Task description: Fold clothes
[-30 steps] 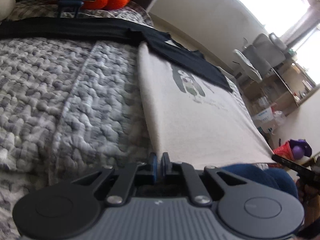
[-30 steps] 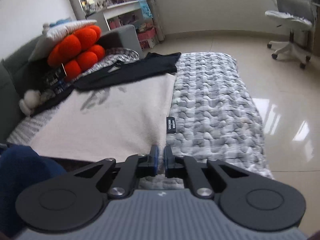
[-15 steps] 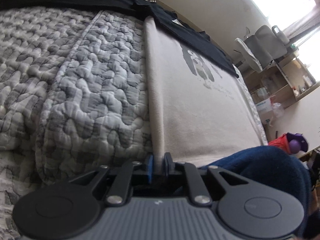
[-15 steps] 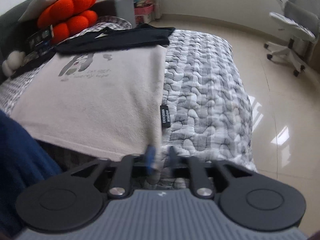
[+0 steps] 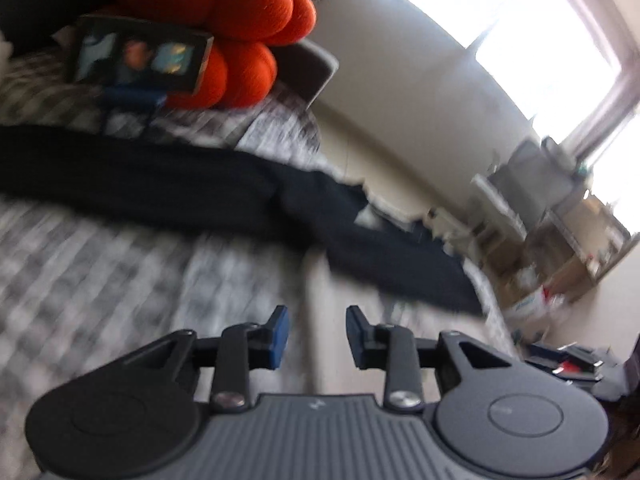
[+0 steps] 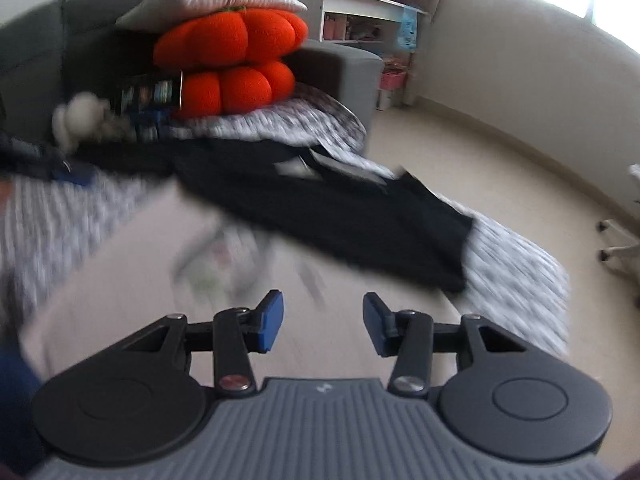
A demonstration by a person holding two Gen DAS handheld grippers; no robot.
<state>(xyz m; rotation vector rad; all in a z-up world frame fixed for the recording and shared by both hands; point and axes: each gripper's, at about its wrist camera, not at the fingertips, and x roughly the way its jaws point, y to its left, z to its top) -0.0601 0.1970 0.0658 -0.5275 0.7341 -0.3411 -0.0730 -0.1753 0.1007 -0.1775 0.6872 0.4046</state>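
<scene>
The left claw (image 5: 314, 336) sits low in its frame, jaws apart and opening, nothing pinched; the blurred fold edge of the cream shirt (image 5: 316, 280) runs up through the gap. The right claw (image 6: 323, 322) is likewise apart and opening, empty, over the shirt (image 6: 132, 264), which fills the lower left of its frame. Beyond it, a black garment (image 6: 340, 208) lies across mid-frame on the grey quilt (image 6: 516, 272). Farther back, upper left, orange cushions (image 6: 228, 60) are stacked under a white pillow (image 6: 216, 0).
</scene>
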